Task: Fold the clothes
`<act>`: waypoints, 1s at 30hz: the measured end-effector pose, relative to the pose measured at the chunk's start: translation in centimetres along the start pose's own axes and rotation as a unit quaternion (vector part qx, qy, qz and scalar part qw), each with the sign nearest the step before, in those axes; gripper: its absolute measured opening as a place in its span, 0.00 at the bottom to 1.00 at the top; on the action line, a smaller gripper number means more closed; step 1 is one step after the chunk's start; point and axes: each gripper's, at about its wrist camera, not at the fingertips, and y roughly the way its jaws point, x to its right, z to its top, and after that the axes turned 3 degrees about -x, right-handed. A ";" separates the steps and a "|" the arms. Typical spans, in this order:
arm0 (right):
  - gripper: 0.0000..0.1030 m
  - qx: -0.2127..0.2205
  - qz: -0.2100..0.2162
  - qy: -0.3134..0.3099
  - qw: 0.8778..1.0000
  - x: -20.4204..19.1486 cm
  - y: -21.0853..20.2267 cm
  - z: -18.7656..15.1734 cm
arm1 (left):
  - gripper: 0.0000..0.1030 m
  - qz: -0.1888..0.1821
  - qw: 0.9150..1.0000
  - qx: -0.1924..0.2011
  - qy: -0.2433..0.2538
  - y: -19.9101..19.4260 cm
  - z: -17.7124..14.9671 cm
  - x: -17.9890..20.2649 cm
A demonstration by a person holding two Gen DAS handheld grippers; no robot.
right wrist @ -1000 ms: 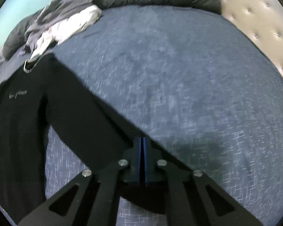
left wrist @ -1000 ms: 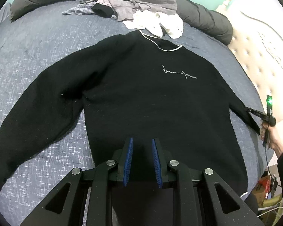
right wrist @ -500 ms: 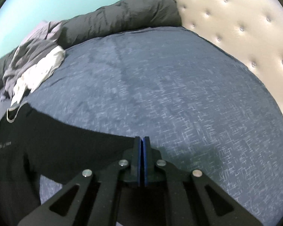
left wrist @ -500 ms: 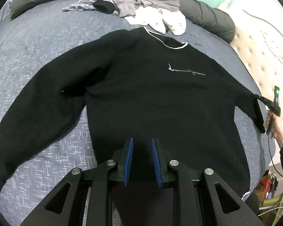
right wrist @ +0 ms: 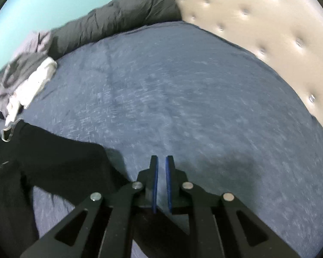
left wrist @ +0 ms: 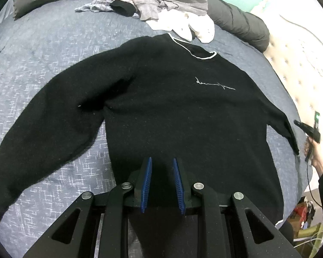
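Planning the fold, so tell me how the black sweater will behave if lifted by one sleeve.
The black sweater lies flat and limp on the bed, so it is probably floppy and would drape and trail. Its knit looks thick, so likely fairly heavy for a top. The fuzzy surface suggests it would drag on the cover rather than slide.
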 end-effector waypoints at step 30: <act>0.05 -0.036 -0.088 -0.109 0.989 0.8 -0.1 -6.7 | 0.24 0.008 1.000 0.015 -0.001 -2.9 -0.9 1.3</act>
